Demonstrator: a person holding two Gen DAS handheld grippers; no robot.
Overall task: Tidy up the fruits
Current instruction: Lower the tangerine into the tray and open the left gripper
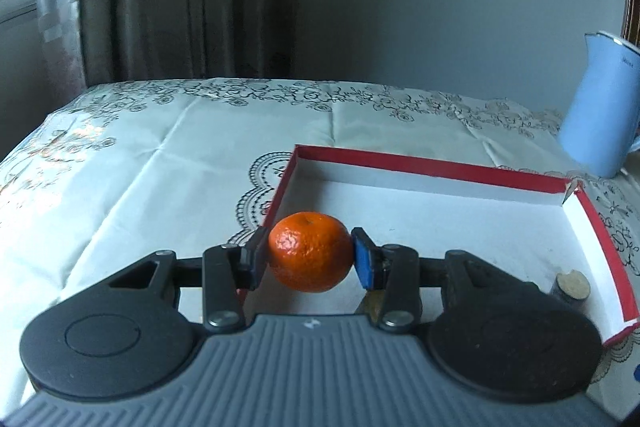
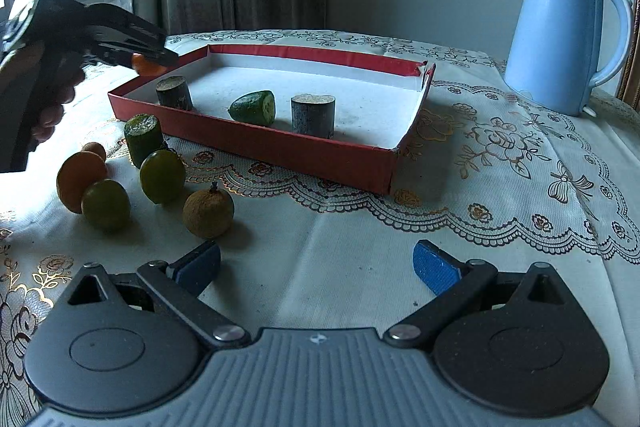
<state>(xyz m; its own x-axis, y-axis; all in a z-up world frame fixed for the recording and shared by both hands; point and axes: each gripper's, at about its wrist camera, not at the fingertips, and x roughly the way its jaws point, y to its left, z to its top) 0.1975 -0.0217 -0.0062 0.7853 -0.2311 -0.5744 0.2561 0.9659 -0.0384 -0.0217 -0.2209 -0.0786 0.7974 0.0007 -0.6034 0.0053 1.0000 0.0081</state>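
My left gripper [image 1: 310, 259] is shut on an orange mandarin [image 1: 310, 251] and holds it above the near left part of the red box [image 1: 424, 165] with a white inside. In the right wrist view the left gripper [image 2: 154, 61] holds the mandarin [image 2: 145, 66] over the box's far left corner [image 2: 256, 143]. The box holds a cut green fruit [image 2: 254, 107] and two dark cylinders [image 2: 313, 115] [image 2: 174, 93]. My right gripper [image 2: 316, 267] is open and empty above the cloth. Loose fruits lie left of the box: an orange one [image 2: 78, 179], two green ones [image 2: 162, 175] [image 2: 105, 203], a brown one [image 2: 208, 213] and a green cylinder piece [image 2: 142, 139].
A light blue kettle [image 2: 560, 39] stands at the back right of the table, beyond the box. A floral tablecloth [image 2: 500, 155] covers the table. Curtains and a grey wall stand behind. A cork-topped cylinder [image 1: 572, 285] sits in the box's near right corner.
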